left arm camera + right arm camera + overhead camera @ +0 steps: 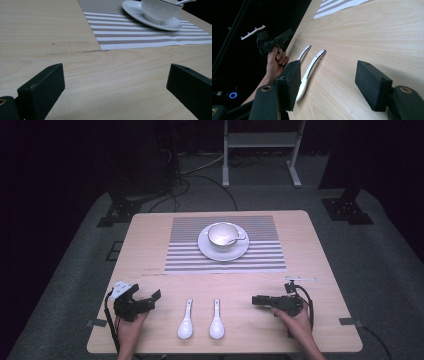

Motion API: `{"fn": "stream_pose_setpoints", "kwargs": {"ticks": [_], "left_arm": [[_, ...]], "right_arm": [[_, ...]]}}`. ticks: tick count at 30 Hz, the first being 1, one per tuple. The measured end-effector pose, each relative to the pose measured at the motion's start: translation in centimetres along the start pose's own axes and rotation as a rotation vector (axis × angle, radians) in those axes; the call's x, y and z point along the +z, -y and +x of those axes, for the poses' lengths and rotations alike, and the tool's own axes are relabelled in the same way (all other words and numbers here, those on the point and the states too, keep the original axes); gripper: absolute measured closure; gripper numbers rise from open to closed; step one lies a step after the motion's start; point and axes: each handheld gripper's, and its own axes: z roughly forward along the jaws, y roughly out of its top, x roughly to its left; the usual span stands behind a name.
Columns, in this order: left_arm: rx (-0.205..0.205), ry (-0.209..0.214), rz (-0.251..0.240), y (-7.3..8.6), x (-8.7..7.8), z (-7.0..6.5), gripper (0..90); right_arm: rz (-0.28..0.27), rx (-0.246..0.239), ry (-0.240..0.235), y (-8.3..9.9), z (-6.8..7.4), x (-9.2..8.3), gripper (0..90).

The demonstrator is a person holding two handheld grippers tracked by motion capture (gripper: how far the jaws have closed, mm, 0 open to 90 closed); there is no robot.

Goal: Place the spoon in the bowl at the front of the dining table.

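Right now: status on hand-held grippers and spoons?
Both hand-held grippers open, empty: left, right. Two spoons flat between them, untouched. Nothing in the way.

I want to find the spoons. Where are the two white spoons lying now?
In the high view the two white spoons lie side by side near the table's front edge, between the left claw and the right claw, below the striped mat.

cup [223, 236] on saucer [206, 248] | striped mat [260, 255] | perhaps spoon inside cup
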Motion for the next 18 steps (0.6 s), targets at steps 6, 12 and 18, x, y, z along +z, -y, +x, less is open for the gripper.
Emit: {"fn": "stream_pose_setpoints", "kwargs": {"ticks": [6, 12, 18], "left_arm": [[0.0, -0.001, 0.0, 0.0, 0.0, 0.0, 0.3], [0.0, -0.001, 0.0, 0.0, 0.0, 0.0, 0.3], [0.0, -0.001, 0.0, 0.0, 0.0, 0.0, 0.3]], "right_arm": [[-0.005, 0.006, -0.013, 0.6, 0.1, -0.3, 36.3], [-0.003, 0.011, -0.018, 1.1, 0.1, -0.6, 36.1], [0.0, 0.009, -0.024, 1.6, 0.3, -0.8, 36.0]]}}
